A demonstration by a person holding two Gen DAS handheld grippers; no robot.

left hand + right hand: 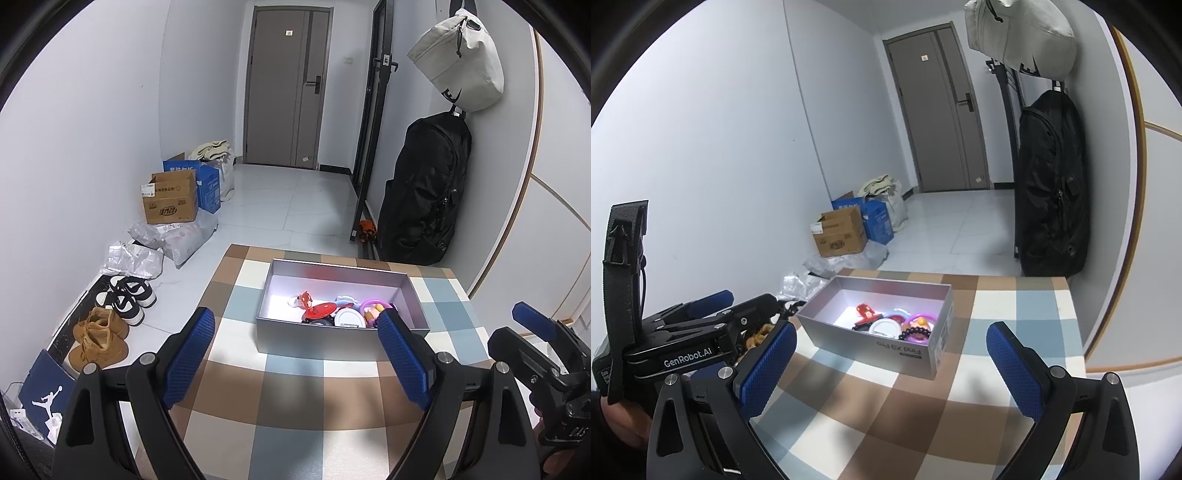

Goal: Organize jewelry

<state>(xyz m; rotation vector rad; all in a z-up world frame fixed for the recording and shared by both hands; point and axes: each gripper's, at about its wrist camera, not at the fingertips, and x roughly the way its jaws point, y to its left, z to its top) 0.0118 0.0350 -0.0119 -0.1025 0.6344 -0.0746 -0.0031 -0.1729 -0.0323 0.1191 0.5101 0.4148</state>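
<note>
Seemingly idle, the left claw (297, 345) stands wide apart and empty over the checkered tabletop (291, 387) before the grey jewelry box (343, 338), while the right wrist view shows the right claw (892, 352) equally apart, nearer that box (905, 352) of bracelets (916, 330).

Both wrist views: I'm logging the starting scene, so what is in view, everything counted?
box: one, grey, open, on the checked tablecloth
jewelry: a mixed pile, red, white, purple, inside the box; count unclear
backpack: one, black, hanging by the right wall
bag: one, cream, hung above it
cardboard box: one, brown, on the floor
shoes: two pairs, tan and black-white, on the floor, left
left gripper: blue pads, open
right gripper: blue pads, open
</note>
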